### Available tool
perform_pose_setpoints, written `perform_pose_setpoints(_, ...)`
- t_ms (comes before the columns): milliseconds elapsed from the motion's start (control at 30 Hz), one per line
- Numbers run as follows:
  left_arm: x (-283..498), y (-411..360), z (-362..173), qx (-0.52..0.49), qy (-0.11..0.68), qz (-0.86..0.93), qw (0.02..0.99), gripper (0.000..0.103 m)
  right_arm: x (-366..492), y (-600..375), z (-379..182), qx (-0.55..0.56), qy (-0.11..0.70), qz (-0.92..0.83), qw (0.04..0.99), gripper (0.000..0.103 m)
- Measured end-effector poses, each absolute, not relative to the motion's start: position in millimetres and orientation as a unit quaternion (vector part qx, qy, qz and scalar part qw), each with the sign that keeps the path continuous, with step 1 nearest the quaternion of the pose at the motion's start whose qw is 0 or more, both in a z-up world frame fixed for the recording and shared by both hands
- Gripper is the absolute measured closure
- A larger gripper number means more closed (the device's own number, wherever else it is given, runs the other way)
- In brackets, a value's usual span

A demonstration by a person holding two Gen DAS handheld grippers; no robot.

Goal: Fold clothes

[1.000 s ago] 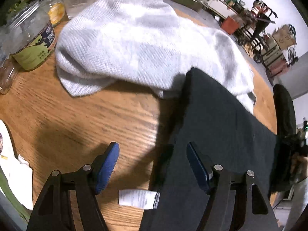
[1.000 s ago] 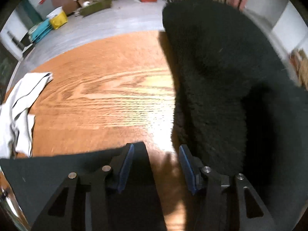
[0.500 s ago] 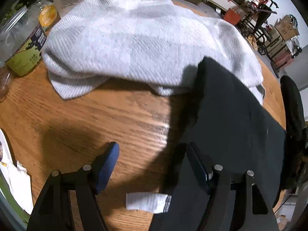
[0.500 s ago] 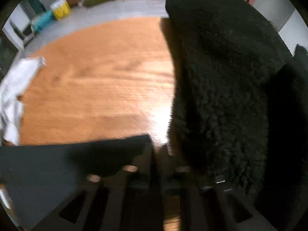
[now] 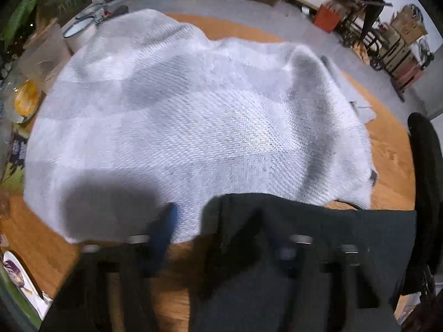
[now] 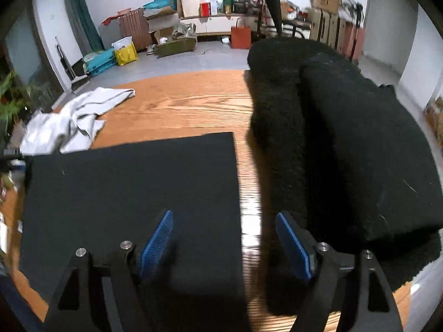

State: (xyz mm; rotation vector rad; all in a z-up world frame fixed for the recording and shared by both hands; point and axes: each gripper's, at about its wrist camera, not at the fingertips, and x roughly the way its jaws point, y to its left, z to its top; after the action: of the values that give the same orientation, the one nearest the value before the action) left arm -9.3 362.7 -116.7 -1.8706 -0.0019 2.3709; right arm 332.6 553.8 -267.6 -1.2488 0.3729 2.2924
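On a wooden desk, the left tool now hangs over the near edge of a white knit garment, which fills far more of its view than a second ago. Its jaws are closing, blurred, with the corner of a flat black cloth between them; whether the pads press on it cannot be told. The right tool, pinched half a second earlier, is opening wide above the cloth's right edge, holding nothing. A black fleece lies just beside it.
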Motion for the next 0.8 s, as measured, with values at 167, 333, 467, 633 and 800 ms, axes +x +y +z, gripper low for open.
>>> perform_pose_setpoints(167, -2.5, 373.4, -101.7, -0.618, 0.006, 0.784, 0.059, 0.099, 345.8, 571.2, -276.9, -0.446, 0.168, 0.846, 0.239, 0.023)
perform_pose_setpoints(333, -10.8, 347.5, -92.5, -0.604, -0.023, 0.797, 0.011, 0.098, 359.8, 588.3, -273.8, -0.432, 0.22, 0.847, 0.218, 0.023)
perform_pose_setpoints(467, 3.4, 310.6, -100.9, -0.617, -0.095, 0.781, 0.004, 0.092, 366.4, 589.9, -271.6, -0.427, 0.247, 0.844, 0.21, 0.023)
perform_pose_setpoints(633, 49.9, 282.4, -92.3, -0.613, -0.092, 0.785, 0.012, 0.033, 351.3, 588.2, -279.6, -0.441, 0.246, 0.836, 0.214, 0.02)
perform_pose_setpoints(800, 106.8, 261.0, -107.2, -0.616, -0.067, 0.784, 0.026, 0.032, 330.6, 571.0, -277.7, -0.473, 0.219, 0.824, 0.221, 0.064)
